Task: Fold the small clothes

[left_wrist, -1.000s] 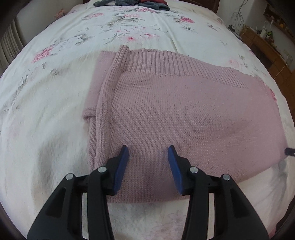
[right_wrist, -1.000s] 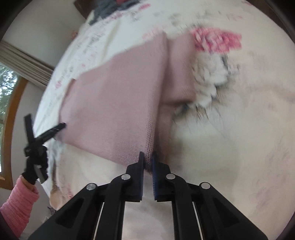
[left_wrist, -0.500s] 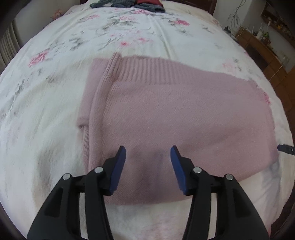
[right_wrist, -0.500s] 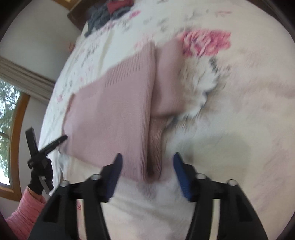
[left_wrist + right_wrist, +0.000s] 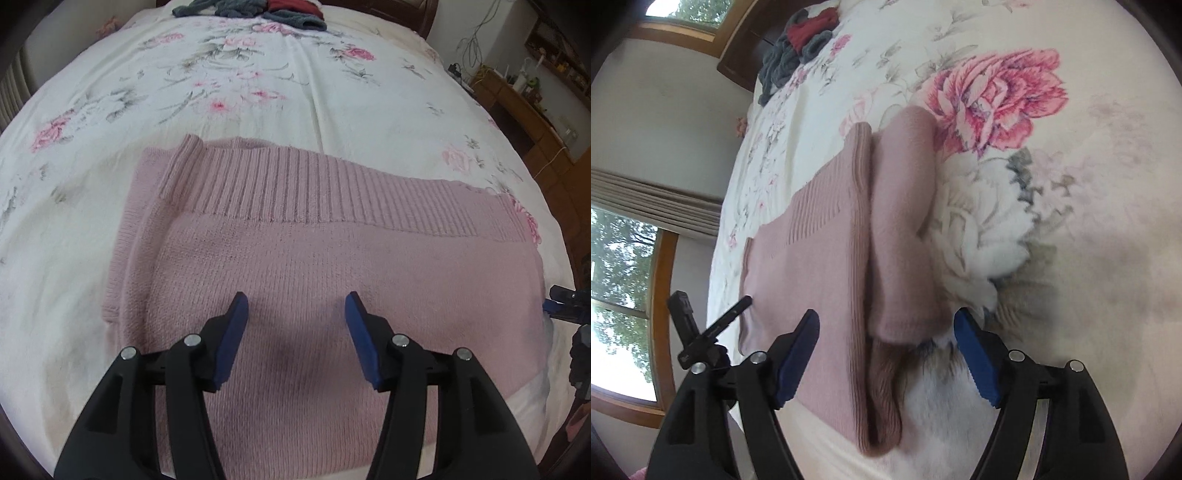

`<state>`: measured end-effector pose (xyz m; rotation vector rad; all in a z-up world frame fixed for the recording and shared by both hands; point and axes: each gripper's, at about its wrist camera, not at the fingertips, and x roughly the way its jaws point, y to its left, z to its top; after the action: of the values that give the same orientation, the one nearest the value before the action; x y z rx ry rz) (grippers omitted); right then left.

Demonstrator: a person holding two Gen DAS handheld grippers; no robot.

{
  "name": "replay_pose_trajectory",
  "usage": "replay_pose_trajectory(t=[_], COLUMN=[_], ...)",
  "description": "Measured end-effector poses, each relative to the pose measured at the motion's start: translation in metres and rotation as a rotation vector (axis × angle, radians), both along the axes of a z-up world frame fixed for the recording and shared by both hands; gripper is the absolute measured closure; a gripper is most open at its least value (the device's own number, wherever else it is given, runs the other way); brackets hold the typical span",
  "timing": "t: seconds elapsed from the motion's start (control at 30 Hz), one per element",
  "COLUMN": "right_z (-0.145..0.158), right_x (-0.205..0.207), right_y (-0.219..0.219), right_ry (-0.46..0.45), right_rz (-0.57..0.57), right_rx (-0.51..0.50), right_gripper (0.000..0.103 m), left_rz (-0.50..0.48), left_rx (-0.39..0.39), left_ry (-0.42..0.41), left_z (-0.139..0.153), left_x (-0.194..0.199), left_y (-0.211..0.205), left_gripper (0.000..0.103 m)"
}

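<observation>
A dusty-pink knitted sweater [image 5: 314, 266] lies folded flat on the floral bedspread, its ribbed hem along the far edge. My left gripper [image 5: 295, 306] hovers open over the near middle of the sweater, holding nothing. In the right wrist view the same sweater [image 5: 827, 258] shows its folded right edge, with a sleeve layer [image 5: 905, 229] tucked beside it. My right gripper [image 5: 886, 325] is open, its fingers straddling that edge without pinching it. The right gripper's tip also shows at the right rim of the left wrist view.
A white bedspread [image 5: 258, 92] with pink flowers covers the bed. A pile of grey and red clothes [image 5: 258, 9] sits at the headboard. Wooden furniture [image 5: 517, 99] stands at the right. A window [image 5: 620, 277] and curtain are at the left.
My right gripper has let go of the sweater's folded edge and opened wide. My left gripper stayed open and drew back slightly over the sweater.
</observation>
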<state>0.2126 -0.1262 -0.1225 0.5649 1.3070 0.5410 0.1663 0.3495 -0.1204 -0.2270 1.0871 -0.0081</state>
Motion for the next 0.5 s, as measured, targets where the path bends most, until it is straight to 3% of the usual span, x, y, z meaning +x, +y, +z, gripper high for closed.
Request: replay_pose_trajectory(t=[0.2, 0.3, 0.37, 0.5], right_z=[-0.007, -0.007, -0.010, -0.016], right_x=[0.018, 0.024, 0.027, 0.026], right_y=[0.017, 0.030, 0.034, 0.029], right_ry=[-0.021, -0.034, -0.032, -0.023], right_rz=[0.028, 0.043, 0.048, 0.031], right_rx=[0.005, -0.012, -0.020, 0.005], right_gripper=[0.028, 0.042, 0.065, 0.075], left_rz=[0.010, 0.014, 0.009, -0.006], left_rx=[-0.023, -0.033, -0.026, -0.012], left_ry=[0.013, 0.016, 0.016, 0.011], left_z=[-0.008, -0.010, -0.010, -0.012], left_x=[0.006, 0.007, 0.007, 0.006], left_y=[0.005, 0.006, 0.006, 0.004], left_gripper=[0.048, 0.048, 0.048, 0.047])
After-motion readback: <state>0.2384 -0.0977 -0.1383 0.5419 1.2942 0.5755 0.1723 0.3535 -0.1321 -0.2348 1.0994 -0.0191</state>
